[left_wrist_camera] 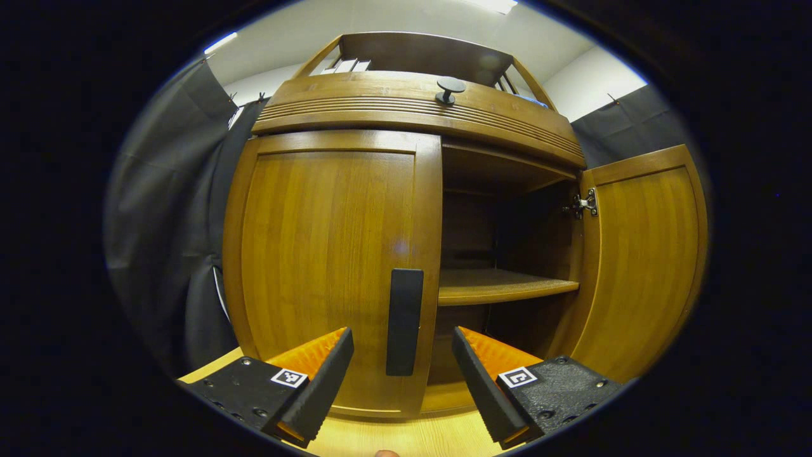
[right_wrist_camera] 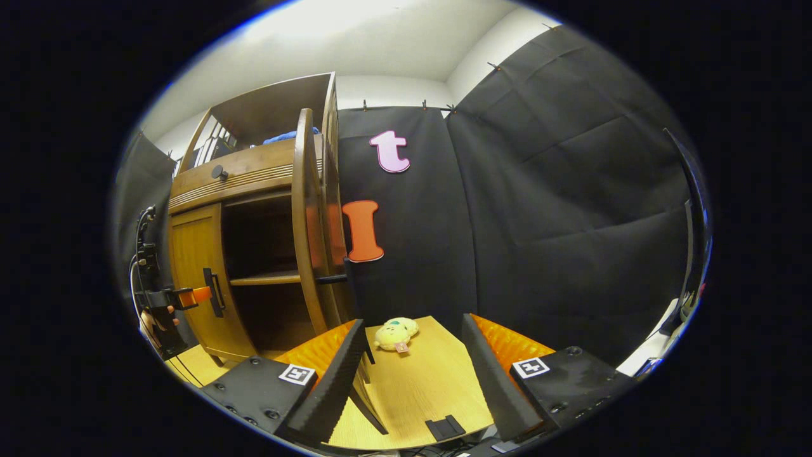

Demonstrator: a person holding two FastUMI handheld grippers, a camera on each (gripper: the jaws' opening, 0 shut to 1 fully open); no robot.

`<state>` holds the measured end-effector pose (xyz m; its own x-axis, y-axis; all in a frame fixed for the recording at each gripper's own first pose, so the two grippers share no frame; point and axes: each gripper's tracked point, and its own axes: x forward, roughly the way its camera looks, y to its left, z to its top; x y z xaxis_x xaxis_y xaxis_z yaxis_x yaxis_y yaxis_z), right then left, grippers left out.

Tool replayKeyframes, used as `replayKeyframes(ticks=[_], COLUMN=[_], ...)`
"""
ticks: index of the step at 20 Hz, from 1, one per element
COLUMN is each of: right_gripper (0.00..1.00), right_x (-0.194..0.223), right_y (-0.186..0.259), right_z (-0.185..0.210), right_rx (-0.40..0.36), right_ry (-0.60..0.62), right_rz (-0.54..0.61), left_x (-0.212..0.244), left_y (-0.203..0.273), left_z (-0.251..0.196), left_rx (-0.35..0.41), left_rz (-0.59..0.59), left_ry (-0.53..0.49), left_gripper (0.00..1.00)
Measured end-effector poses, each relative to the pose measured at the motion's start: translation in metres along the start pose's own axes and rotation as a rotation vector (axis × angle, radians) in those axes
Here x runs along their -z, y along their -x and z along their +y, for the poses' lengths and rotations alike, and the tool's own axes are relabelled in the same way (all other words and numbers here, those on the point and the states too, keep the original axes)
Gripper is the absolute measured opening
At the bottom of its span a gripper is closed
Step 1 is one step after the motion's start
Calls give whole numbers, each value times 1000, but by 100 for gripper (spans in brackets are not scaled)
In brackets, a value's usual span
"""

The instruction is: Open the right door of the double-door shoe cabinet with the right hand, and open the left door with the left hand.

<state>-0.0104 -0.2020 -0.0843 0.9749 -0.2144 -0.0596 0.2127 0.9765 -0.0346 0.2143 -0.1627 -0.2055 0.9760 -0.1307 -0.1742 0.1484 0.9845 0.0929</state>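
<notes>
Left gripper (left_wrist_camera: 403, 374) spread, just short of black vertical bar handle (left_wrist_camera: 405, 320) on closed left wooden door (left_wrist_camera: 330, 254). Right wooden door (left_wrist_camera: 641, 260) open. Right gripper (right_wrist_camera: 412, 371) spread, empty. Risk: off-centre approach, 1 finger striking panel, handle slipping out.

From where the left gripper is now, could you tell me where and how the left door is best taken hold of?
Grip the black vertical handle near the free right edge of the closed left door. Approach head-on: it is a narrow upright bar, so the open left gripper, already straddling it, can probably close across its width and pull.
</notes>
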Motion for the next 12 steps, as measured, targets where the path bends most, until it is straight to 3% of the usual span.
replayKeyframes(ticks=[7,12], right_gripper=[100,100], right_x=[-9,-14], right_y=[-10,-11], right_z=[11,14], right_rx=[-14,-19], right_ry=[25,34], right_rz=[-26,-46], left_x=[4,8], left_y=[-32,-43], left_z=[15,10], left_rx=[-46,-23], left_rz=[-3,4], left_ry=[-8,-17], left_gripper=[92,90])
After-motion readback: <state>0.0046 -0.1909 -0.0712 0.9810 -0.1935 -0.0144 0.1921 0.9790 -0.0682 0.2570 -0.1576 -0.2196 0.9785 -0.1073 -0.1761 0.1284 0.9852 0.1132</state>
